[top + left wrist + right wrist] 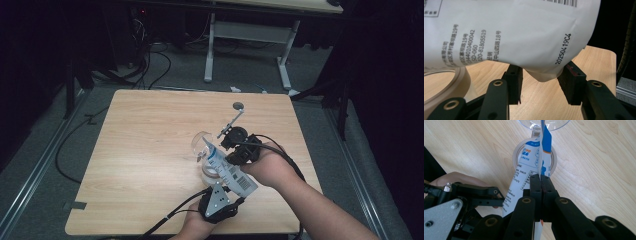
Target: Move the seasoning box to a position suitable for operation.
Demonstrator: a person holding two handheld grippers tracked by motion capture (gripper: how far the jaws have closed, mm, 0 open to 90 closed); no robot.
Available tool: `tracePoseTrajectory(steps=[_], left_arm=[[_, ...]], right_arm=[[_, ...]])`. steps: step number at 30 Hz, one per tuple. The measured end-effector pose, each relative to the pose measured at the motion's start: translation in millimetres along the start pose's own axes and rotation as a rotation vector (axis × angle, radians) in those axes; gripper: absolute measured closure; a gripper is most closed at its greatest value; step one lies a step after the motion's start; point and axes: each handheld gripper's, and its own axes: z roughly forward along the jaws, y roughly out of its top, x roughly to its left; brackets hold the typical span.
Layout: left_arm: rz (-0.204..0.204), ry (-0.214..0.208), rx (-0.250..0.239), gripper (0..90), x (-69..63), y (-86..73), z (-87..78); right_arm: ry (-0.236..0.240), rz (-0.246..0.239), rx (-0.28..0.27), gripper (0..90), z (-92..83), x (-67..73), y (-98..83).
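A white and blue pouch (pixel 231 172) printed with text hangs tilted over the table, its top end at a clear glass bowl (pixel 201 142). My right gripper (pixel 540 178) is shut on the pouch's thin side seam (pixel 540 160); from above, this gripper (pixel 236 155) sits just right of the bowl. My left gripper (pixel 541 82) has the pouch's bulging bottom corner (pixel 544 72) between its pads, touching both. In the high view that gripper (pixel 225 187) is near the table's front edge. A roll of tape (pixel 517 153) lies flat under the pouch.
A thin metal arm with a small round disc (pixel 238 106) stands on the wooden table (pixel 145 150) behind the right gripper. The tape roll (pixel 461 75) is close to my left jaw. A desk frame (pixel 210 50) and cables are on the floor beyond.
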Motion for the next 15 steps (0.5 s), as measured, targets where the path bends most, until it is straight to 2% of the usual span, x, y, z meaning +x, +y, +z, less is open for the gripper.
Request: tracePoseTrajectory(steps=[15], left_arm=[[0.000,0.014,0.021,56.9,2.8,-6.3,1.4]], right_arm=[[0.001,0.002,0.006,89.8,0.8,-0.8,-1.5]])
